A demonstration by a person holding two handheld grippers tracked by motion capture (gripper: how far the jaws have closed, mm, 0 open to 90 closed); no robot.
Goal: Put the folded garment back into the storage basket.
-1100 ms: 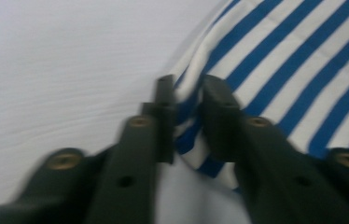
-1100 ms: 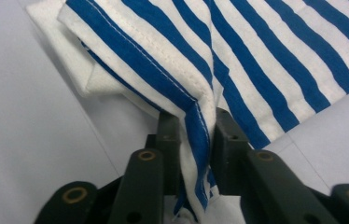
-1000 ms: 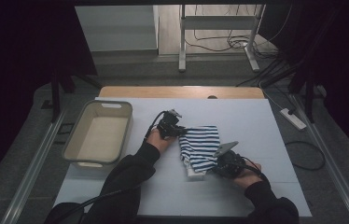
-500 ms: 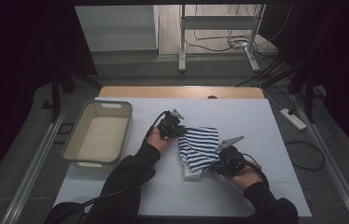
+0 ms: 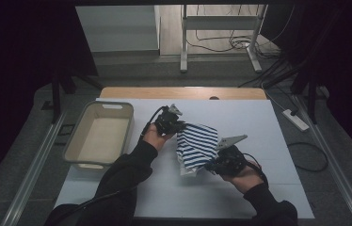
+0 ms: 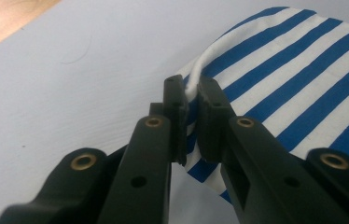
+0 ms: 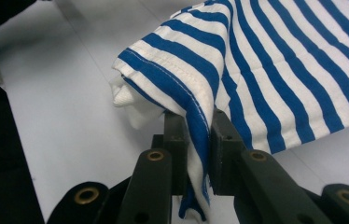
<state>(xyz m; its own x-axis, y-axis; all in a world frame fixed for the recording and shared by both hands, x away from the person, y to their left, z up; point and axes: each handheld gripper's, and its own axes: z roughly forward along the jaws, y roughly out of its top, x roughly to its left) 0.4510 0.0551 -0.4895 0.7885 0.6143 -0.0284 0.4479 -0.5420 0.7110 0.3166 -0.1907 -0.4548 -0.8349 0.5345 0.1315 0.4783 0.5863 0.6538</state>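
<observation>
left gripper point(image 5: 180, 126): you had it clamped tight on the striped cloth point(image 5: 198, 143) edge, at about 11 o'clock of it.
right gripper point(image 5: 212, 165): pinched on the hem around 5 o'clock.
cloth: mid-table point(image 5: 268, 122), bin point(image 5: 100, 139) at 9 o'clock.
tip: you'd have wanted both hands level, fabric taut.
writing: none readable.

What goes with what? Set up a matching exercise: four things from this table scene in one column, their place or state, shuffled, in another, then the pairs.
1. bin
2. striped cloth
3. left gripper
4. right gripper

A. clamped on a hemmed edge of the cloth
B. held up between both grippers
C. empty, at the table's left
D. clamped on a folded white edge of the cloth

1-C, 2-B, 3-D, 4-A
</observation>
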